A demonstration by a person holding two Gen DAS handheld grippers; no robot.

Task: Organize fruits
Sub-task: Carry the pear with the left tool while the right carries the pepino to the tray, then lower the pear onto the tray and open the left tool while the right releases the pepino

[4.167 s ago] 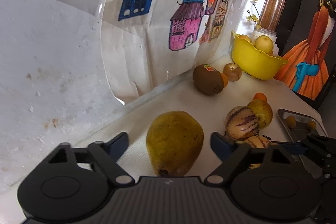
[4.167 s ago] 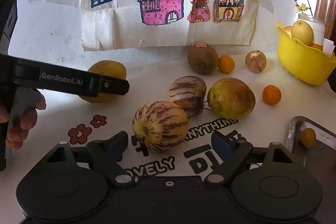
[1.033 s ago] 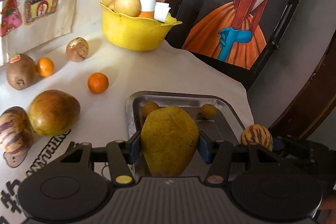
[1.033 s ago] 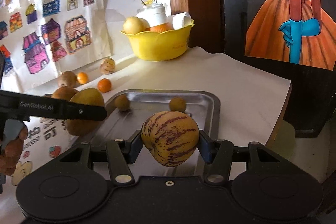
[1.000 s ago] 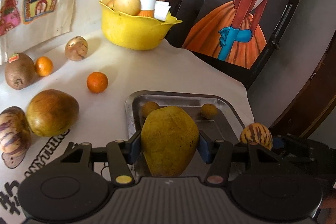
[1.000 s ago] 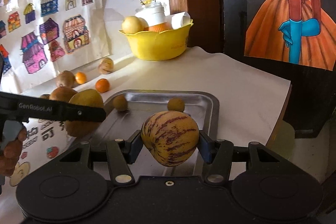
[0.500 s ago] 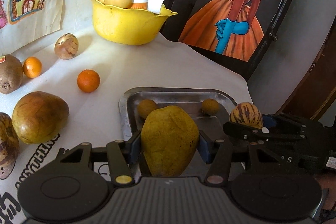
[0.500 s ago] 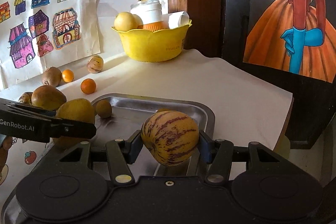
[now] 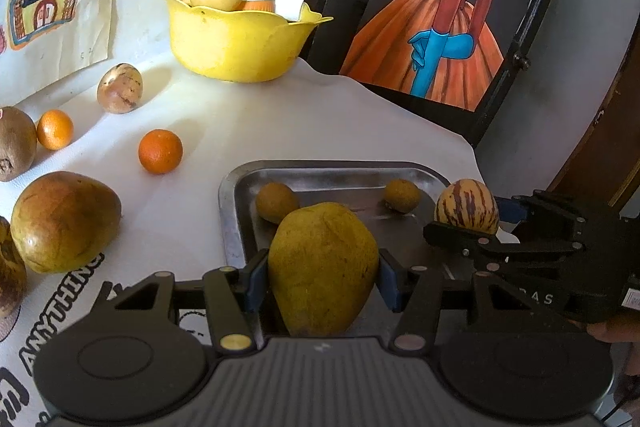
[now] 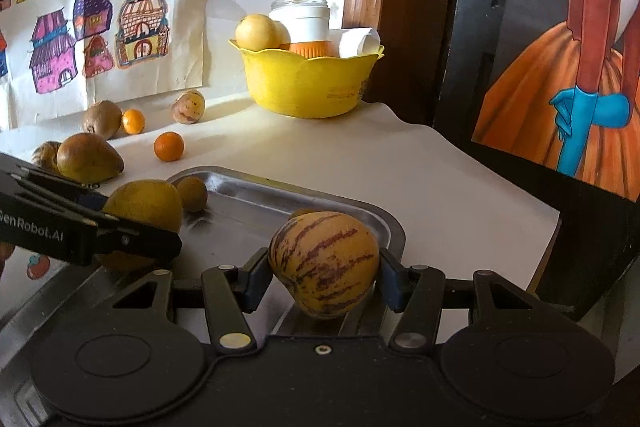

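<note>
My left gripper [image 9: 322,277] is shut on a yellow mango [image 9: 322,267] and holds it over the near left part of a steel tray [image 9: 332,174]. My right gripper [image 10: 324,277] is shut on a purple-striped pepino melon [image 10: 324,261] over the tray's right side [image 10: 390,227]. The melon also shows in the left wrist view [image 9: 466,207], and the mango in the right wrist view [image 10: 142,203]. Two small brown-yellow fruits [image 9: 276,201] [image 9: 402,195] lie in the tray.
On the white cloth to the left lie another mango [image 9: 64,221], two small oranges [image 9: 160,151] [image 9: 54,129], a kiwi [image 9: 14,143] and a small striped melon [image 9: 120,89]. A yellow bowl [image 9: 236,39] with fruit and a jar stands at the back. The table edge [image 10: 548,239] is to the right.
Both grippers have carried their fruits from the cloth to the tray. In the last second both have moved forward and lower over it, still shut on the fruits.
</note>
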